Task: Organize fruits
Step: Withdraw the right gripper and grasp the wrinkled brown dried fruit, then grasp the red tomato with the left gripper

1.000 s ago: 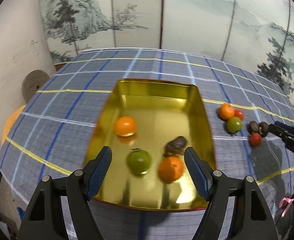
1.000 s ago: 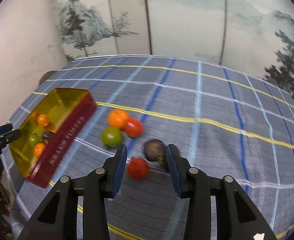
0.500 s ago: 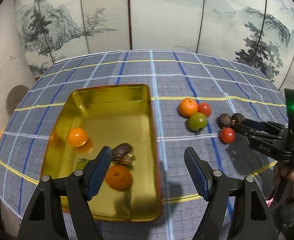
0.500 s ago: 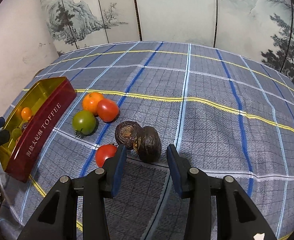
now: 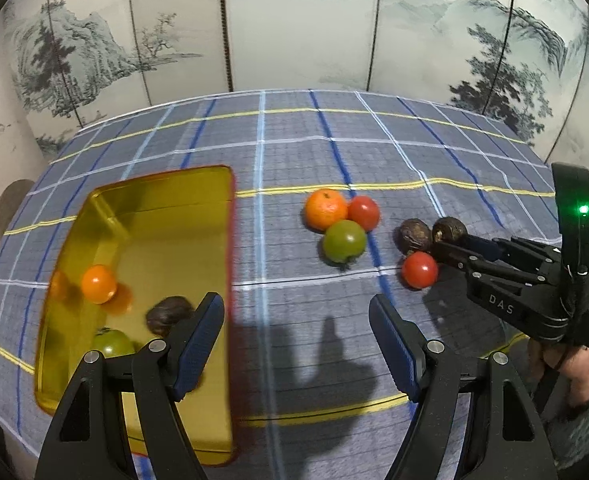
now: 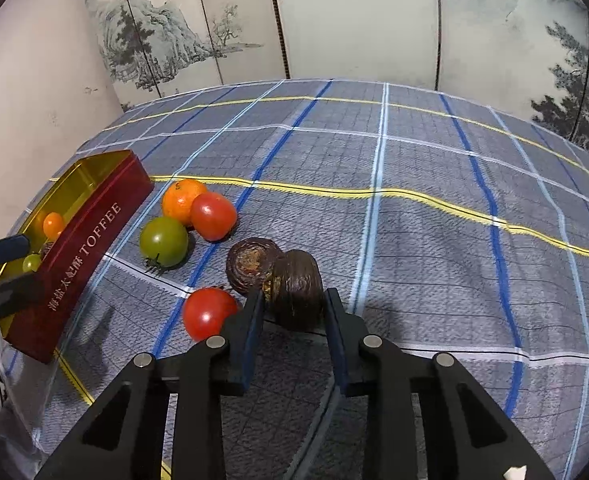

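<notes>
While the gold toffee tin [image 5: 142, 216] lies at the left of the desk [image 5: 294, 152], it already holds a small orange fruit [image 5: 98, 283], a green tomato [image 5: 112, 343] and a dark wrinkled fruit [image 5: 168, 314]. Hovering over the tin's right edge, the left gripper [image 5: 296, 344] has its jaws spread wide and released, with nothing between them.

To the right of the tin, on the checked cloth, sits a touching cluster: a mandarin [image 6: 182, 200], a red tomato [image 6: 213, 216] and a green tomato [image 6: 163, 241]. Further right lie another red tomato [image 6: 208, 312] and two dark, ridged, shrivelled fruits, one showing a rough brownish end [image 6: 251, 266].

The right gripper [image 6: 294, 312] has its jaws clenched on the nearer dark fruit [image 6: 300, 288], one pad on each flank. Still on the cloth, that fruit touches its twin.

Judging by looks, this fruit is light, with a dry, leathery skin that gives grip; it may be soft or hollow inside, so a gentle squeeze across its widest part seems wise. The tomatoes look smooth, slippery and easily bruised.
</notes>
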Motion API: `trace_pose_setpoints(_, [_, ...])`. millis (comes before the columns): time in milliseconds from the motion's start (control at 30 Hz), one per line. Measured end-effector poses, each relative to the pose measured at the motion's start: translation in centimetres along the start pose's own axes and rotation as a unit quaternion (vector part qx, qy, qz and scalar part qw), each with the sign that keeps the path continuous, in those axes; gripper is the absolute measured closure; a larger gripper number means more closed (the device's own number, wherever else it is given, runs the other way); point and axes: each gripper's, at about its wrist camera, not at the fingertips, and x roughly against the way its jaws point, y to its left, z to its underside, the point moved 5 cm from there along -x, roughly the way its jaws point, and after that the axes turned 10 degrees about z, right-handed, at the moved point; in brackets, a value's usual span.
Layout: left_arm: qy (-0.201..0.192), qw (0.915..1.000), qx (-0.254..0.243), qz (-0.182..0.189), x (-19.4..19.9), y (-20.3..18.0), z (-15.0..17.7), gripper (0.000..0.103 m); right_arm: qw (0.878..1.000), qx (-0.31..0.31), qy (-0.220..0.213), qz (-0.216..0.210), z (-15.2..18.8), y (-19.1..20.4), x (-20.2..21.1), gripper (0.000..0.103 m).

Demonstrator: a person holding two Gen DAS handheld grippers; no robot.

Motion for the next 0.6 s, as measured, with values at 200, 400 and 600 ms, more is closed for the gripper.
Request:
trace_pose_setpoints(200, [0.012, 0.9998, -0.008, 0.017, -1.8, -2.0, 0.0, 0.028, 0.999, -0.014, -0.011, 0.029, 0.3, -1.9, 0.9, 0.076])
trace_pose_setpoints(400, [0.018, 0.9993, -0.013, 0.030, -3.3, -3.5, -0.3, 0.028, 0.998, -0.023, -0.008, 0.059, 0.8, -4.5, 1.2, 0.076])
trace_pose_setpoints(600, [0.026, 0.9988, -0.002, 0.040, -4.9, -4.4, -0.8, 0.028, 0.996, -0.032, -0.006, 0.081, 1.4, -6.9, 1.6, 0.075])
